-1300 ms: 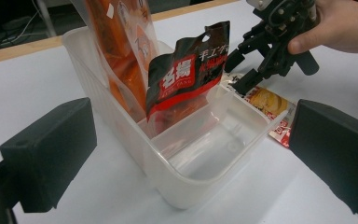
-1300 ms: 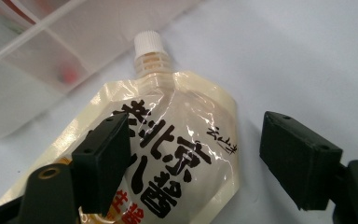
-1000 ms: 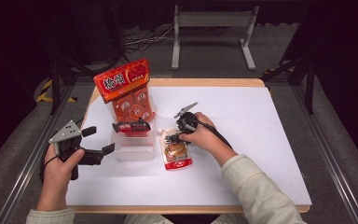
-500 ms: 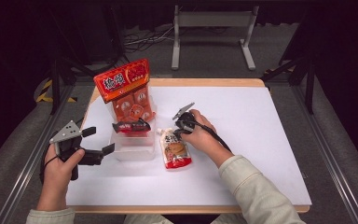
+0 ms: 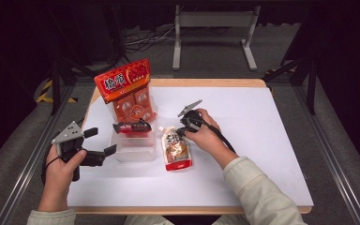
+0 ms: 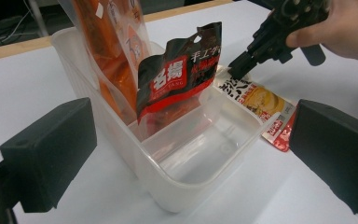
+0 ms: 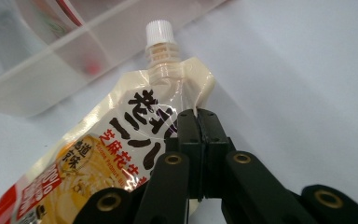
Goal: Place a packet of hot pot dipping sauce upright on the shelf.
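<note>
The right hand-held gripper [image 7: 199, 116], its jaws just closed, pinches the upper edge of the spouted sauce pouch [image 7: 121, 140] lying flat on the white tabletop [image 5: 262, 131], just beside the clear plastic bin [image 6: 186, 177], while the left hand-held gripper [image 6: 191, 154] gapes empty before that bin.

A cream spout pouch [image 7: 121, 140] with black lettering and a red base beside a clear tub [image 6: 186, 154].

The person wore pale cream sleeves [image 5: 258, 187], and each hand carried a black claw, the left claw [image 5: 101, 145] topped by a grey three-cornered plate, the right claw [image 7: 198, 121] studded with brass-ringed screws, trailing a black cable.
</note>
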A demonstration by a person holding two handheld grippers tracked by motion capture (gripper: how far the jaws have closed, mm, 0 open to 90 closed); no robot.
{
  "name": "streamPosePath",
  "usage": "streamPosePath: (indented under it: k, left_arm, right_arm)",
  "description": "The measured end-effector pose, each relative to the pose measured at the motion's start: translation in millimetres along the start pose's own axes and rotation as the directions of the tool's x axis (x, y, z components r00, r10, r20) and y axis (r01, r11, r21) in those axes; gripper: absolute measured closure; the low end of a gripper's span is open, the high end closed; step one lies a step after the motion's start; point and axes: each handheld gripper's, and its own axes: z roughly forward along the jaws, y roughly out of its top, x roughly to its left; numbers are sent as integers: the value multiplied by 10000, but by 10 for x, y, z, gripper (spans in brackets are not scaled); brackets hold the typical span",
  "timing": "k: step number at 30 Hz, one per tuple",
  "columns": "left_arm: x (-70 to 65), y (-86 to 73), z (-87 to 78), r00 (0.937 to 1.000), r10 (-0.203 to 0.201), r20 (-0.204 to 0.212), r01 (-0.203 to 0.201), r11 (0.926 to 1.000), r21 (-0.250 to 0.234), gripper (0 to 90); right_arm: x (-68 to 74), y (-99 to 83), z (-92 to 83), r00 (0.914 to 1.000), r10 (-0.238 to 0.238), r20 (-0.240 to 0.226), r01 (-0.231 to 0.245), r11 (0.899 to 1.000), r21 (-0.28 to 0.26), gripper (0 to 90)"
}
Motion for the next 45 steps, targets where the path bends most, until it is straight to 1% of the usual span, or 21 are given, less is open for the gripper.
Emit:
streamPosePath:
  k: [1, 4, 5, 6, 7, 10, 12, 16, 21, 24, 26, 30, 31, 32, 35, 36, 37, 39, 41, 42, 45]
  left_arm:
    - [-7, 1, 0, 10000, -58, 10, 58, 10000, -10, 16]
    - [-18, 9, 8, 10000, -14, 31, 14, 10000, -83, 16]
    - [-24, 11, 10, 10000, -30, 78, 31, 10000, -72, 16]
    - [-36, 16, 19, 9999, -85, 134, 88, 9997, -209, 15]
    - [-36, 16, 19, 9999, -85, 134, 88, 9997, -209, 14]
    - [-66, 38, 37, 9998, -107, 196, 120, 9977, -671, 15]
    - [-102, 54, 43, 9996, 173, 214, -154, 9961, -870, 18]
    - [-125, 69, 47, 9994, 225, 268, -197, 9945, -1028, 18]
    - [-152, 74, 71, 9989, 380, 284, -350, 9943, -1003, 30]
    - [-171, 81, 77, 9981, 441, 441, -396, 9944, -980, 31]
    - [-182, 90, 77, 9977, 471, 482, -421, 9939, -1015, 32]
    - [-206, 103, 76, 9972, 499, 564, -437, 9935, -1049, 40]
    - [-215, 110, 78, 9968, 548, 589, -481, 9929, -1092, 41]
    - [-215, 110, 78, 9968, 548, 589, -481, 9929, -1092, 41]
    - [-238, 123, 84, 9958, 609, 678, -533, 9926, -1089, 42]
    - [-253, 123, 88, 9960, 533, 714, -454, 9932, -1076, 42]
    - [-258, 132, 96, 9952, 675, 709, -596, 9924, -1075, 43]
    - [-267, 132, 102, 9951, 650, 740, -566, 9923, -1100, 43]
    - [-280, 139, 117, 9940, 724, 823, -635, 9923, -1062, 43]
    - [-291, 139, 123, 9940, 660, 868, -567, 9928, -1053, 44]
    - [-309, 147, 138, 9926, 767, 937, -667, 9922, -1055, 46]
  right_arm:
    - [2, 0, -53, 10000, 68, -37, -68, 9999, -117, 900]
    - [16, 2, -175, 9995, 230, -198, -238, 9987, -457, 900]
    - [38, 4, -265, 9993, 229, -291, -248, 9973, -692, 900]
    - [51, 6, -308, 9992, 192, -337, -219, 9965, -805, 900]
    - [51, 6, -308, 9992, 192, -337, -219, 9965, -805, 900]
    - [97, 9, -418, 9988, 172, -449, -218, 9943, -1040, 900]
    - [145, 9, -504, 9982, 104, -592, -181, 9911, -1322, 900]
    - [194, 6, -575, 9977, -18, -674, -88, 9877, -1559, 900]
    - [262, -18, -691, 9965, -187, -819, 29, 9820, -1888, 900]
    - [305, -33, -775, 9952, -266, -943, 62, 9775, -2111, 900]
    - [335, -40, -832, 9951, -339, -929, 120, 9740, -2262, 900]
    - [398, -56, -969, 9937, -556, -973, 288, 9659, -2571, 900]
    - [425, -62, -1023, 9932, -684, -941, 406, 9619, -2705, 900]
    - [425, -62, -1023, 9932, -684, -941, 406, 9619, -2705, 900]
    - [466, -75, -1113, 9917, -874, -940, 566, 9550, -2910, 900]
    - [475, -79, -1139, 9914, -937, -918, 625, 9527, -2974, 900]
    - [486, -88, -1189, 9907, -991, -935, 657, 9487, -3094, 900]
    - [489, -91, -1207, 9905, -1009, -935, 670, 9473, -3132, 900]
    - [500, -98, -1258, 9891, -1079, -1000, 697, 9423, -3274, 900]
    - [509, -101, -1279, 9887, -1097, -1026, 698, 9404, -3327, 900]
    - [544, -101, -1338, 9863, -1255, -1067, 812, 9341, -3476, 900]
